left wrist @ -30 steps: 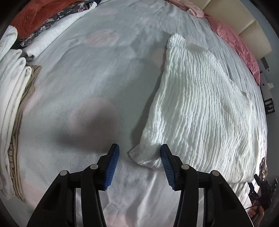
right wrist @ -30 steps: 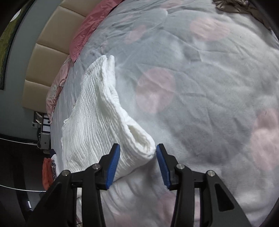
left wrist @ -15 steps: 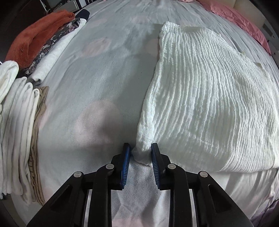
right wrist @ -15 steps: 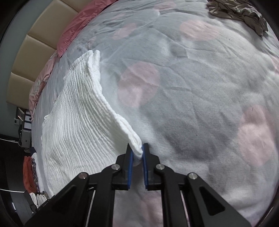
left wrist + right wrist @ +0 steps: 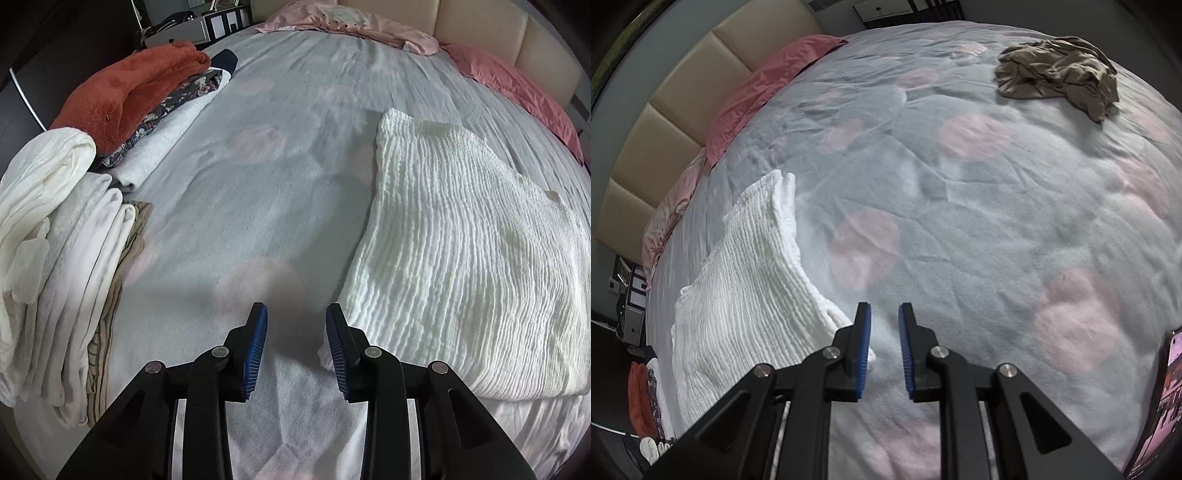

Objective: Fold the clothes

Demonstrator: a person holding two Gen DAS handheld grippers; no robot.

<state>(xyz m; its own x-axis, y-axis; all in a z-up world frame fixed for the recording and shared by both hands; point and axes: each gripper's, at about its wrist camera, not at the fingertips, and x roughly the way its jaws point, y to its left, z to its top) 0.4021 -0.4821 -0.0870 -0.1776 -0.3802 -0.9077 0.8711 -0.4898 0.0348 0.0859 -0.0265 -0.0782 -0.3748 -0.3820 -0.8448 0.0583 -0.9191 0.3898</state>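
Both the left gripper [image 5: 293, 334] and the right gripper [image 5: 884, 332] are standing slightly parted and empty, having just been opening off the near corners of the white ribbed garment [image 5: 461, 266] lying on the bed [image 5: 258, 184], so regripping squarely would be helping the fold.

Right gripper [image 5: 884, 312]: jaws just opening, nothing between them
White ribbed garment [image 5: 746, 280]: folded, beside left pad
Brown garment [image 5: 1056, 75]: crumpled, far across bedspread [image 5: 997, 221]

The white garment [image 5: 461, 251] is crinkled, ribbed cloth. The bed cover [image 5: 258, 206] looks soft, matt and fleecy. The headboard [image 5: 661, 107] is smooth padded leather-like material.
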